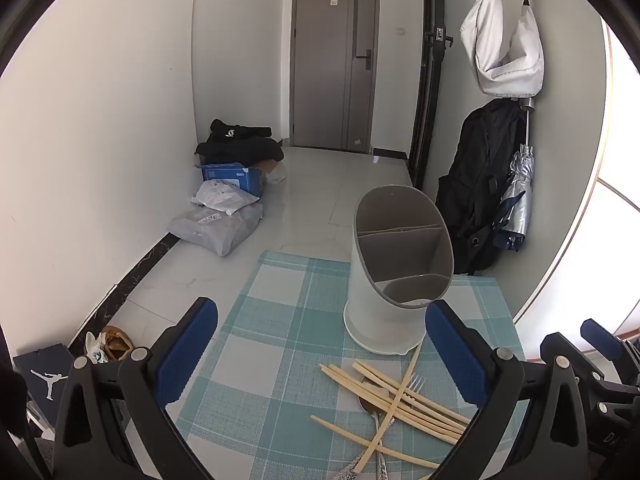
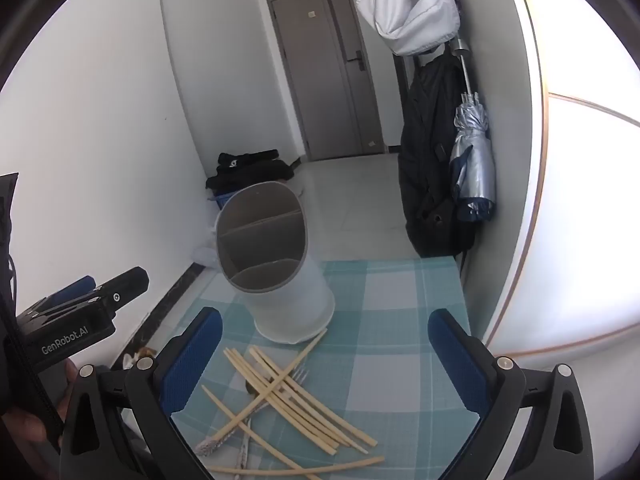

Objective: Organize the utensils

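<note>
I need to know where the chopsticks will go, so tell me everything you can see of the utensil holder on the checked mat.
The utensil holder is a white, plastic-looking cylinder with a grey lining and a slanted oval mouth, high at the back and low at the front. Grey dividers split it into three compartments, all empty as far as shown. It stands upright on the blue checked placemat, on a slightly wider base. One chopstick from the pile in front reaches its base; neither gripper touches it.

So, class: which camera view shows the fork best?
The left wrist view: the fork shows clear tines above the chopsticks. The right wrist view shows the fork smaller, mostly covered by chopsticks.
</note>
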